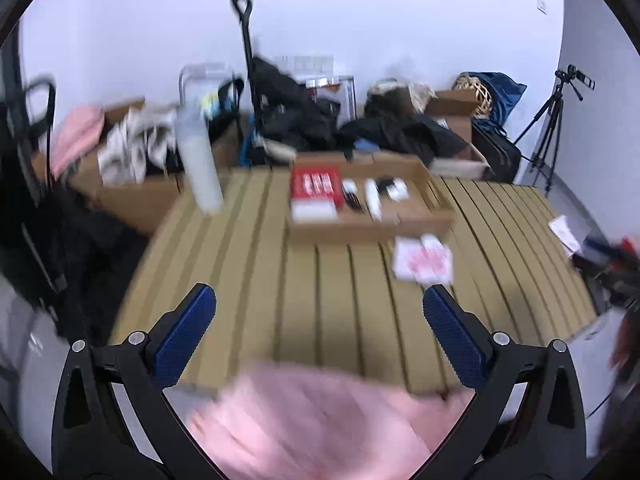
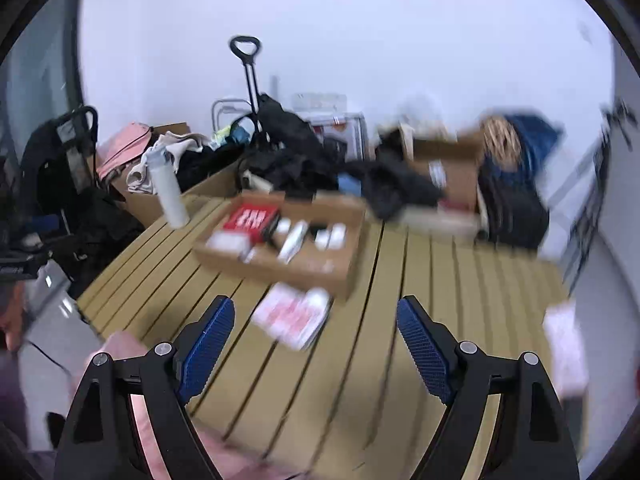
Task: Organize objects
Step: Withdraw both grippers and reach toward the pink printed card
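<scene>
On the slatted table (image 1: 256,280), a white bottle (image 1: 200,160) stands left of the cardboard tray (image 1: 372,228) holding a red box (image 1: 316,186) with blurred, unreadable lettering, a red-and-white packet (image 1: 423,260) lying before it, while the left gripper (image 1: 320,312) and right gripper (image 2: 316,326) hover spread wide, empty.

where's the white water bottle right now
The white water bottle stands at the far left corner of the slatted table, left of the shallow cardboard box, in front of the clutter by the wall; both wrist views show it.
</scene>
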`<state>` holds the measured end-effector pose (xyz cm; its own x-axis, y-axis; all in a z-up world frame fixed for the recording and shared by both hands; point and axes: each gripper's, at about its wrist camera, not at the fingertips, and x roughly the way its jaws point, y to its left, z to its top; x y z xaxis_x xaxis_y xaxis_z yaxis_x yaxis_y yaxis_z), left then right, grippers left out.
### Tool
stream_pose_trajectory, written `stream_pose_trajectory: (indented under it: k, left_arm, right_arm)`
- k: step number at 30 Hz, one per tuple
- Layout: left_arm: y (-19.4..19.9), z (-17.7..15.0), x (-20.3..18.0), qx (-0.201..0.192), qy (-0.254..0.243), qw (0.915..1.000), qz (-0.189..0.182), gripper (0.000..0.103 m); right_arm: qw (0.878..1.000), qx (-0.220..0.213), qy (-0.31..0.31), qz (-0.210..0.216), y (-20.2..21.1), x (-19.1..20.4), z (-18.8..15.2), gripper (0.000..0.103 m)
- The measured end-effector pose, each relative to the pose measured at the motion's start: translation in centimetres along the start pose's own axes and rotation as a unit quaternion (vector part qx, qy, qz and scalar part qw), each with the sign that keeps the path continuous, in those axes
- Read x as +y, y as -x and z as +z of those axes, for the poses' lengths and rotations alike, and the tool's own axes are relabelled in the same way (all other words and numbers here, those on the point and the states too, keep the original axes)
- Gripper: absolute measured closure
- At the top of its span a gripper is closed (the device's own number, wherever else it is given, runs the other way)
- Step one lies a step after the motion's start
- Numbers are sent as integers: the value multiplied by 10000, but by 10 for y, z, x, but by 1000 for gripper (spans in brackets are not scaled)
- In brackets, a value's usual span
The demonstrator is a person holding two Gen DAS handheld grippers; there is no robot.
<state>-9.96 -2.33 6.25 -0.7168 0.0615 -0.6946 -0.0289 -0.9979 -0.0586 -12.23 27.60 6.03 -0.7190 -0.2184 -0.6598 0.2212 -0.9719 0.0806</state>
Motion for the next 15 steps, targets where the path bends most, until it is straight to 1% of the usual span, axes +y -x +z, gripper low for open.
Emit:
stream_pose_trajectory:
  k: [1, 2, 3, 4, 5, 6, 8, 9, 12, 15]
  left_arm:
    - [1, -18, -2, 175, 160, 9997, -91, 0]
    - [1, -28, -5, 290, 235, 9991, -176, 0]
    - [-1, -40, -10, 501, 287, 9978, -322, 0]
    - [-5, -47, -15, 684, 184, 9967, -396, 0]
    - [-6, -49, -22, 754, -11, 9965, -367, 0]
    - [-6, -48, -25, 711, -98, 9970, -275, 0]
    - [-4, -43, -28, 546, -124, 9984, -38, 0]
    - [-4, -41, -29, 514, -77, 9986, -56, 0]
    - [-7, -39, -33, 524, -82, 9979, -372, 0]
    - [-25, -35, -36, 685, -104, 9959, -581, 0]
  right_arm:
    - [9998, 114, -154, 2, 1, 6, -20, 17]
    - [9993, 242, -284, 99, 0, 12, -38, 17]
    - [9986, 357, -324, 202, -1, 15, -47, 17]
    - [9976, 523, -306, 336, -5, 20, -56, 17]
    - [9970, 626, -246, 376, -9, 24, -60, 17]
    - [9968, 711, -163, 322, -13, 28, -62, 17]
    - [9969, 720, -153, 277, -21, 28, -60, 17]
    - [9967, 744, -224, 222, -25, 26, -58, 17]
    - [9966, 740, -344, 86, -29, 19, -57, 17]
    - [9959, 817, -384, 68, -39, 10, -58, 17]
